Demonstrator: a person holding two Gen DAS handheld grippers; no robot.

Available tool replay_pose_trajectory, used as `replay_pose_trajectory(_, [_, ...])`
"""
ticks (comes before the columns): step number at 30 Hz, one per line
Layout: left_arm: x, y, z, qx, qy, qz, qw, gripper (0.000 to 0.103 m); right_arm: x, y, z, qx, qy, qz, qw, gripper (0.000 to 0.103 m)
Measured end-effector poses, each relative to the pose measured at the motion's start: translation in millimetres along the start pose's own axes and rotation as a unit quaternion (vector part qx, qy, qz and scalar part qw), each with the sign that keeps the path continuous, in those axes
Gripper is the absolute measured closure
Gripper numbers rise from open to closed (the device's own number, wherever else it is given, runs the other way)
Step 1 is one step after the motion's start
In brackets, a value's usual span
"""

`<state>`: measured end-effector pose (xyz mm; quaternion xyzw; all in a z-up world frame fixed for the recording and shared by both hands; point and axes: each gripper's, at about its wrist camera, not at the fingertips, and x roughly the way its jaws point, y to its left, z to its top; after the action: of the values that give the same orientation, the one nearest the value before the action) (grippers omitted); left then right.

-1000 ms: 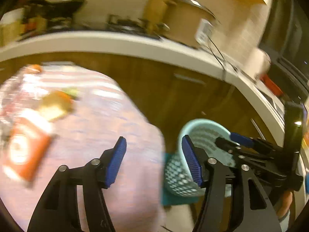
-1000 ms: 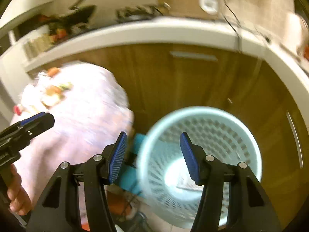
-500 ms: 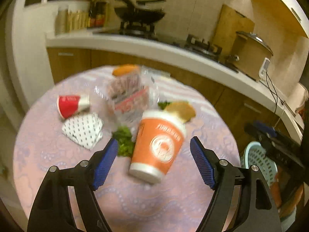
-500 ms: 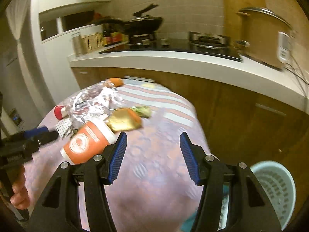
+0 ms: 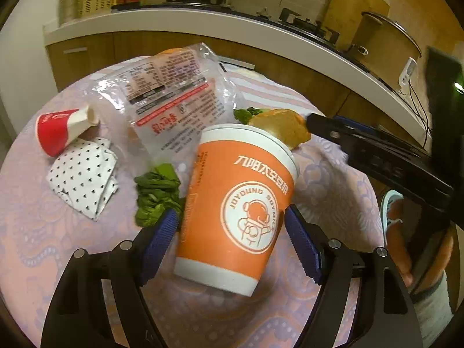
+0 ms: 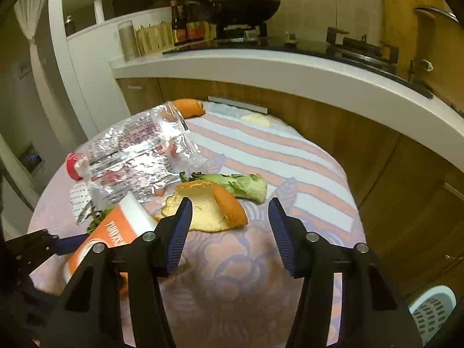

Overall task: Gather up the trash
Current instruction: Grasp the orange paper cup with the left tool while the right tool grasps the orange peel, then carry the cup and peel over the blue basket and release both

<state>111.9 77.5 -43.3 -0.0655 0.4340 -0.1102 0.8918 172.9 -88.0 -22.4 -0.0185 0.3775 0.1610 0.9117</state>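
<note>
An orange paper cup [image 5: 237,203] lies tilted on the pink tablecloth. My left gripper [image 5: 230,214] is open around it, a blue pad close on each side, neither clearly pressing. My right gripper [image 6: 229,206] hovers open over a piece of orange peel [image 6: 208,206], its jaws closing a little with nothing gripped. Beside the peel lies a green vegetable stalk [image 6: 243,185]. Other trash on the table: a clear plastic wrapper [image 5: 174,95], a crushed red cup [image 5: 58,127], a dotted white paper [image 5: 84,177] and a green leaf [image 5: 156,191].
A light blue slotted basket [image 6: 432,310] stands on the floor to the right of the table [image 6: 246,275]. Behind the table runs a white kitchen counter [image 6: 290,69] over wooden cupboards. A second orange peel [image 6: 188,107] lies at the table's far edge.
Both views swung from the basket and cupboards round to the table. The left gripper widened and came down around the orange cup. The right gripper moved in over the orange peel.
</note>
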Motion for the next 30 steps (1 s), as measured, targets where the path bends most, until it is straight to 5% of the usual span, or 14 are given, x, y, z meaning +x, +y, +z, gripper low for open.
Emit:
replay_pose_trajectory(6, [4,-6,0,0.008,0.005,0.007,0.9999,0.034,25,1,1,-0.007,0.023,0.002,1.0,0.058])
replay_pose_trajectory(13, [2,-9,-1,0.006,-0.002,0.009,0.9999,0.039,37,3,-2,-0.015,0.036,0.001,0.999,0.088])
replay_pose_trajectory(18, [-4,-9,-4,0.003,-0.013,0.011,0.9998,0.041,24,4,-4,-0.016,0.019,0.0,1.0,0.098])
replay_pose_trajectory(30, [-34,-30,-5,0.005,-0.057,-0.012,0.9983,0.041,-41,-14,-7,0.015,-0.038,-0.023,0.999,0.099])
